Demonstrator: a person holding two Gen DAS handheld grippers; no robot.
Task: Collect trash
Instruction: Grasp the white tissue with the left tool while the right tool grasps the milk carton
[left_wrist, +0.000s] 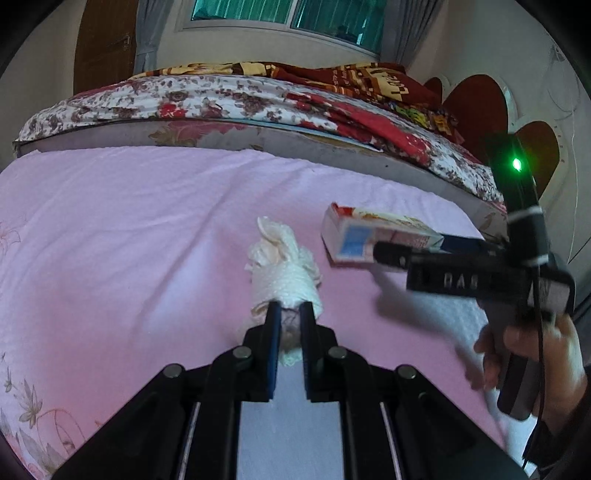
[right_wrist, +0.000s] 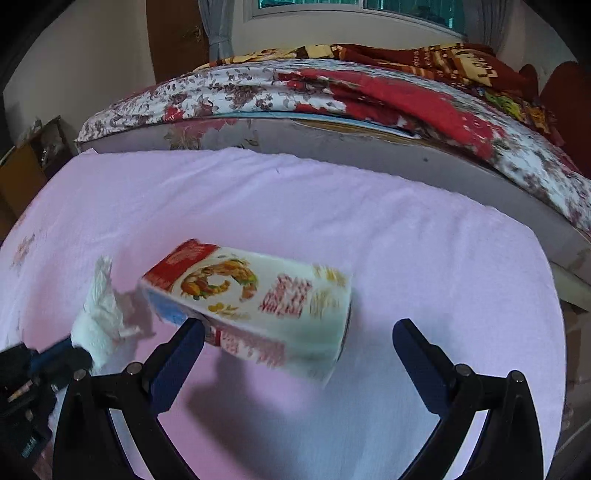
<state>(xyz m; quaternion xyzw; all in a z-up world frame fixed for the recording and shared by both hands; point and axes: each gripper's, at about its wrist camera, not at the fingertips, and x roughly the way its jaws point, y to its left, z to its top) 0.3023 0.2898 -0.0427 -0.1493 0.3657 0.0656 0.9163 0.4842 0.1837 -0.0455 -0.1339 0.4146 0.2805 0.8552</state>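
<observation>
left gripper: clamped tight on the tissue wad
right gripper: spread wide around the carton, just right of tissue wad

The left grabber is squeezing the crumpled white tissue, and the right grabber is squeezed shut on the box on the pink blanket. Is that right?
Almost. The right gripper is not shut on the box: the right wrist view shows its jaws spread wide, with the box lying between them on the pink blanket. The rest holds: the left gripper is shut on the crumpled white tissue.
</observation>
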